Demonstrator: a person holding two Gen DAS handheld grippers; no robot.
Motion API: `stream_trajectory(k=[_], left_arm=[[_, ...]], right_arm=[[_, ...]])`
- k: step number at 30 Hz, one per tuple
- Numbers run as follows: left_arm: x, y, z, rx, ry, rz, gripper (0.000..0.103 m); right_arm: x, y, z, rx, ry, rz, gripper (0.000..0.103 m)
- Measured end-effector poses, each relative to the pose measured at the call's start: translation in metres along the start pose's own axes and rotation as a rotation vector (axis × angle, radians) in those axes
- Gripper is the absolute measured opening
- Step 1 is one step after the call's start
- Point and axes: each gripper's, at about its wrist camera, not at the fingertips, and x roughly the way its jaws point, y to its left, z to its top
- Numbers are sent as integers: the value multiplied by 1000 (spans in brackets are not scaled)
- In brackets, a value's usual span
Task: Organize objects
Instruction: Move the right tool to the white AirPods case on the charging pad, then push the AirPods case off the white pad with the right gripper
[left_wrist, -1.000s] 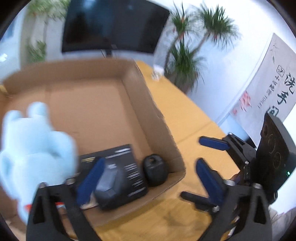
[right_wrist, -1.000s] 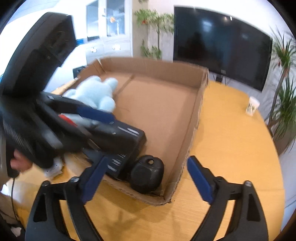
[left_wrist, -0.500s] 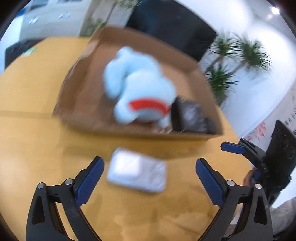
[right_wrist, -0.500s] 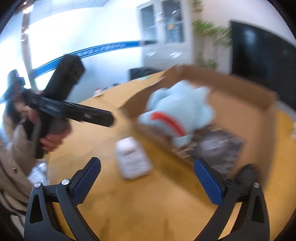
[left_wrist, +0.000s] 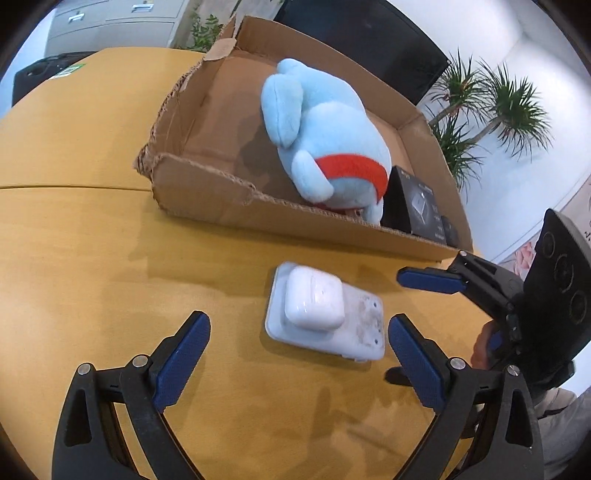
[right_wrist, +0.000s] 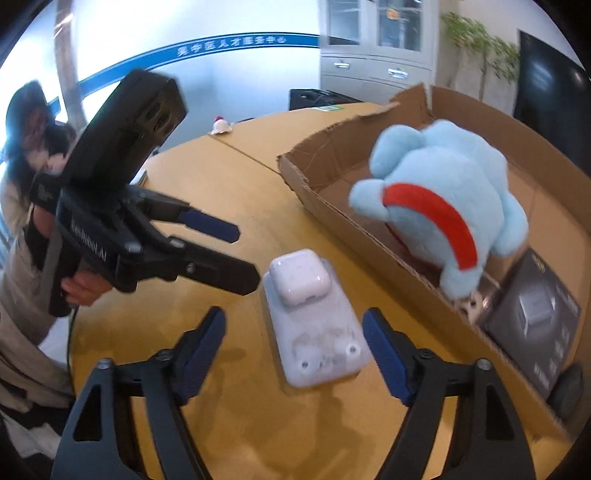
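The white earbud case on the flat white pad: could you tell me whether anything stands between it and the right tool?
Nothing visible does. The small white earbud case sits on the flat white pad, straight ahead of the open right tool on bare wooden table.

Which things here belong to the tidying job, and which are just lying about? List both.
Job:
- cardboard box
- blue plush toy, in the box
- black carton, in the box
- white earbud case, on the white pad, both outside the box
- both open claws: left, right

Lying about:
- potted palms
- grey cabinet
- dark screen

Left gripper (left_wrist: 297, 354) withdrawn from cardboard box (left_wrist: 207, 195), both grippers now facing white case (left_wrist: 314, 302) on table
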Motion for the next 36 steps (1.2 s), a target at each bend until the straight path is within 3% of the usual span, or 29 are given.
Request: stream_trajectory(k=[9,13,15,18,20,22,25,29,32,36], left_arm=[[9,3,9,-11,10,17,98],[15,1,13,-1,7,48,98],[17,3,14,-1,5,69,98],[16,10,13,-21,-2,35,98],[11,20,11,-53,-17,24,98],[8,28,9,-77,-22,21,98],[6,29,6,-61,-10,29,88],[8,17,6,-14,5,-4,83],[16,4,10,29,30,-20,83],[30,-13,12,79,75,-13,83]], right_arm=[[23,2,4,-52,41,16,79],[28,7,5,-98,6,-13,79],[32,8,6,-90,31,7,79],[42,5,6,-69,91,-3,79],[47,-1,7,-41,96,-5,77],[47,-4,9,-27,78,5,64],[51,-5,11,-42,67,3,54],[54,-4,14,-85,61,17,53],[56,-2,16,-119,62,39,59],[58,-2,14,-114,60,40,56]])
